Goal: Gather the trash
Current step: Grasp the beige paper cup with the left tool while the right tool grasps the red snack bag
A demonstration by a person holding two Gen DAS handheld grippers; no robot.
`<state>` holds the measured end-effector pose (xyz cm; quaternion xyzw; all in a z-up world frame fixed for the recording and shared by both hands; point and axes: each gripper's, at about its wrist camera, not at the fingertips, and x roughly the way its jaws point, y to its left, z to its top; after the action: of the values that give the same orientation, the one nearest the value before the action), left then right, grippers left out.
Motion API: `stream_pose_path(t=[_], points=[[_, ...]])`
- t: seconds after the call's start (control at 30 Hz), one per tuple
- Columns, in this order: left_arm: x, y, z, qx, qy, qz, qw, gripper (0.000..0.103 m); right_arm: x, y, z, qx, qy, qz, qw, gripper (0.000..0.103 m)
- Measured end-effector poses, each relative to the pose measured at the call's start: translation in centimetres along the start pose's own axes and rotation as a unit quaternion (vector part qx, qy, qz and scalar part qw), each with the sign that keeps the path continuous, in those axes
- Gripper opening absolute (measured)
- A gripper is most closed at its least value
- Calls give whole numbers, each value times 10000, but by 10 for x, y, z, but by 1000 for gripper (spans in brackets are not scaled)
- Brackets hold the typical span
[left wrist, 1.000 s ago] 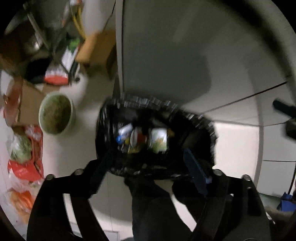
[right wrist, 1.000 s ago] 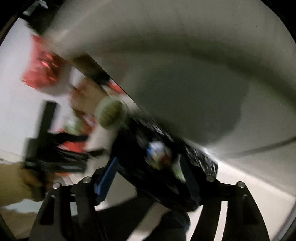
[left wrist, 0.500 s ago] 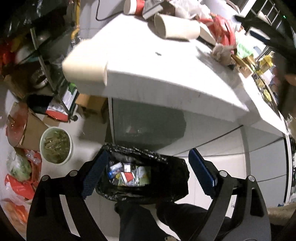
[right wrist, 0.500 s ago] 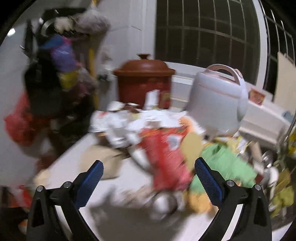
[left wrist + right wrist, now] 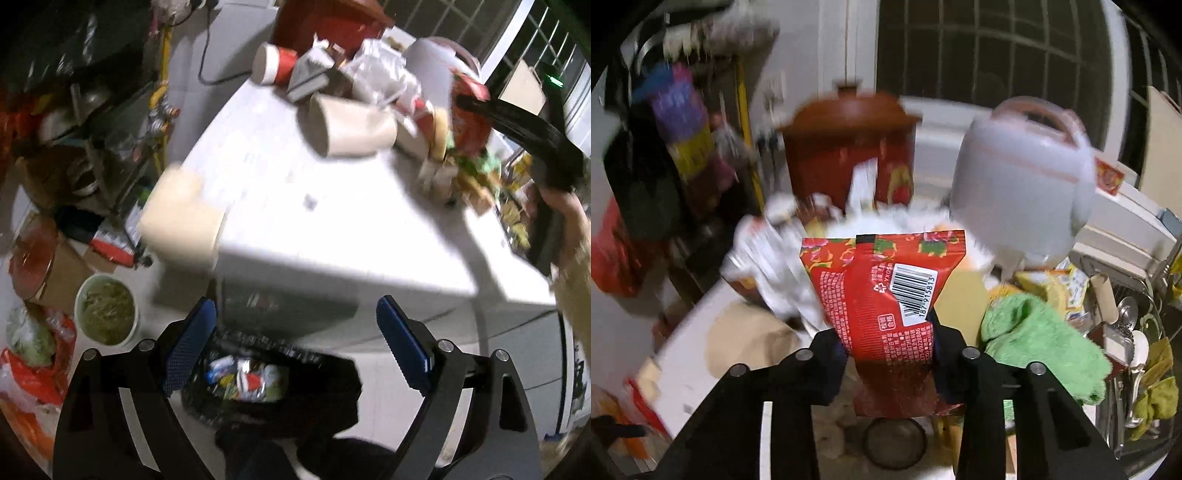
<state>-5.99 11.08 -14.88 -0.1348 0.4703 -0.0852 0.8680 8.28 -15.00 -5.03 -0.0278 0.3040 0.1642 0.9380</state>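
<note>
The right gripper pinches a red snack packet between its two fingers. The packet stands roughly upright in the right wrist view: its long axis runs from 6 o'clock to 12 o'clock, tilted slightly toward 1 o'clock. The sealed top edge points up, toward the brown clay pot at 12 o'clock. The barcode label faces the camera, on the packet's right half. The lower end of the packet hangs below the fingers.

At 2 o'clock from the packet stands a white rice cooker. At 4 o'clock lies a green cloth. Crumpled white wrappers lie at 9 o'clock, on the white countertop.

The left gripper is spread wide and holds nothing. Between and below its fingers, at 6 o'clock in the left wrist view, sits a black trash bag, open at the top, with colored wrappers visible inside. The white countertop fills the center of this view. On it, at 12 o'clock, a beige paper cup lies on its side with its mouth toward 9 o'clock. In this view the right gripper appears at 2 o'clock, blurred, with the red snack packet in its grip. A bowl of green scraps sits on the floor at 8 o'clock.
</note>
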Motion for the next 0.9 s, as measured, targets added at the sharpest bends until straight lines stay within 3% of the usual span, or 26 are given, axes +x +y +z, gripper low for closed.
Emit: stream_pose_path(t=[0.13,0.3,0.4,0.6,0.77,0.9], points=[[17,-18,48,-62,-252,-131,9996,87,-46,-6,2,384,-323,278,9984,35],[43,-49,108,-67,-545,-264,9981,87,-77,-11,-16,725,-309,468,9958,35],[55,-60,129,-158,-527,-435,9975,87,-85,-12,-30,803,-222,482,9954,35],[88,-51,148,-543,-128,-118,9984,87,-92,-16,-48,968,-120,619,9933,35],[95,-57,152,-394,-12,60,9992,87,-91,-13,-53,1000,-88,795,9918,35],[108,-55,151,-620,315,-247,9973,88,-87,-10,-54,1072,-37,945,9897,35]])
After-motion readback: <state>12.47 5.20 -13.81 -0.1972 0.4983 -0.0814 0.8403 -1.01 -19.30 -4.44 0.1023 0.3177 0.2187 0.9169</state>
